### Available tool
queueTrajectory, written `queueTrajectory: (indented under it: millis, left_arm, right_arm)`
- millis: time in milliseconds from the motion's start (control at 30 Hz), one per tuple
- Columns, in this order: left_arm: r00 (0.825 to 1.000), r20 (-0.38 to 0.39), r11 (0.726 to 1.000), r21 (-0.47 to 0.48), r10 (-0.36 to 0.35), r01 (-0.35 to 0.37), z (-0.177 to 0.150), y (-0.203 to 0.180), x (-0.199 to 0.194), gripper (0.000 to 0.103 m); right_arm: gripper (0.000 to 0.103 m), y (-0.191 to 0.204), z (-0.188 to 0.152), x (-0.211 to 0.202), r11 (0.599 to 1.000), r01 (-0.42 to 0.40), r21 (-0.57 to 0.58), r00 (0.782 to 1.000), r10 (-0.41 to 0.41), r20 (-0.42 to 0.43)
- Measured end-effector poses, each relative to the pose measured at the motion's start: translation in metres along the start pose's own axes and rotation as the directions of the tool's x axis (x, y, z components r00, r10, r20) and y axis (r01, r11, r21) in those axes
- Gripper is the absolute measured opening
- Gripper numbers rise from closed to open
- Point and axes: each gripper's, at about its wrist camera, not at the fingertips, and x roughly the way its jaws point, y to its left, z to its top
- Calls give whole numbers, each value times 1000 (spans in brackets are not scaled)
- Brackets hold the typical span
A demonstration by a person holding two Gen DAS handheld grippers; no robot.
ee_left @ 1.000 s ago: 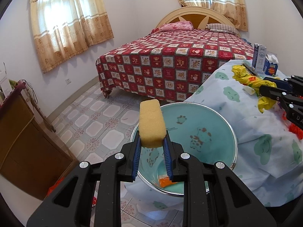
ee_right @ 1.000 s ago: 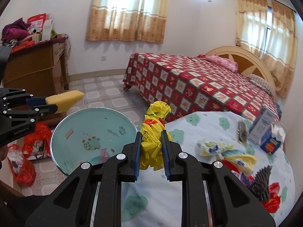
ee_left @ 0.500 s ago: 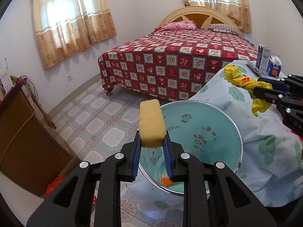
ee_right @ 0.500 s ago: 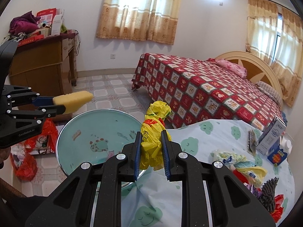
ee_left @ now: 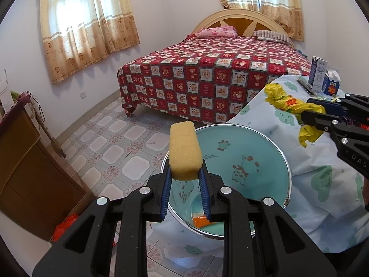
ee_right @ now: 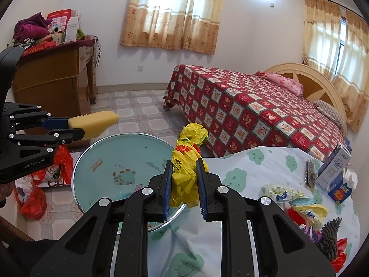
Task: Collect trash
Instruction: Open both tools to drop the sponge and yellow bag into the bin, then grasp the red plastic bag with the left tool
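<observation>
Two grippers are in view, each carrying one item. The left gripper (ee_left: 185, 180) has its jaws clamped on a single yellow sponge (ee_left: 184, 152), which sticks out past the fingertips above the near rim of the basin. The right gripper (ee_right: 185, 180) has its jaws clamped on one crumpled yellow plastic bag (ee_right: 186, 161) with red-orange print; the bag hangs over the table edge next to the basin.

There is one basin (ee_left: 253, 152), teal inside with a metal rim and a cartoon giraffe printed on its wall. It sits just beside the table's edge, and one small orange scrap (ee_left: 201, 220) lies at its bottom.

The table (ee_right: 242, 168) wears a pale cloth printed with green cloud faces. Toward its far right edge stand two cartons: a tall white-and-blue carton (ee_right: 333, 170) and a shorter blue carton (ee_right: 341, 190) with orange print; the writing on both is too small to read. Near them, along the right edge, lies one loose heap of wrappers (ee_right: 299, 200) and a dark bristly piece (ee_right: 329, 237); single pieces in the heap cannot be counted.

Readable writing: "GenRobot.AI" on the left gripper's body in the right wrist view, and the letters "UAS" on the right gripper's body in the left wrist view.

One bed (ee_right: 253, 115) with a red checked cover stands behind.
</observation>
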Motion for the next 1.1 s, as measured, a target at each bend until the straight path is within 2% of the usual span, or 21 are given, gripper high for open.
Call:
queueTrajectory:
  millis: [167, 200, 233, 333, 533, 667, 833, 933, 1100]
  left_arm:
    - [1000, -3, 1000, 13, -27, 27, -2, -6, 0, 26]
    - [1000, -3, 1000, 15, -25, 25, -3, -8, 0, 31]
    - [1000, 2, 1000, 13, -17, 17, -3, -8, 0, 45]
    - [1000, 3, 1000, 19, -20, 20, -4, -11, 0, 46]
    - [1000, -8, 1000, 7, -17, 17, -9, -16, 0, 58]
    - [999, -22, 998, 32, -46, 47, -14, -35, 0, 61]
    - [995, -38, 993, 79, -90, 93, -18, -69, -4, 64]
    - [993, -41, 986, 114, -115, 119, -20, -96, -9, 69]
    - [983, -47, 971, 154, -177, 182, -18, -146, -18, 69]
  right_arm:
    - [24, 9, 0, 5, 1000, -27, -10, 1000, 27, -3]
    - [29, 10, 0, 7, 999, -32, -5, 999, 32, -7]
    - [35, 11, -1, 7, 1000, -31, 0, 999, 31, -7]
    - [37, 10, -4, 7, 1000, -23, 6, 1000, 23, -10]
    - [42, -11, -15, -16, 996, 53, 71, 999, -53, -9]
    - [47, -42, -43, -66, 976, 145, 161, 989, -145, -9]
    - [53, -87, -92, -129, 915, 286, 286, 957, -287, -39]
    - [56, -117, -128, -158, 850, 378, 367, 924, -371, -93]
    - [57, -145, -177, -184, 774, 459, 435, 886, -434, -162]
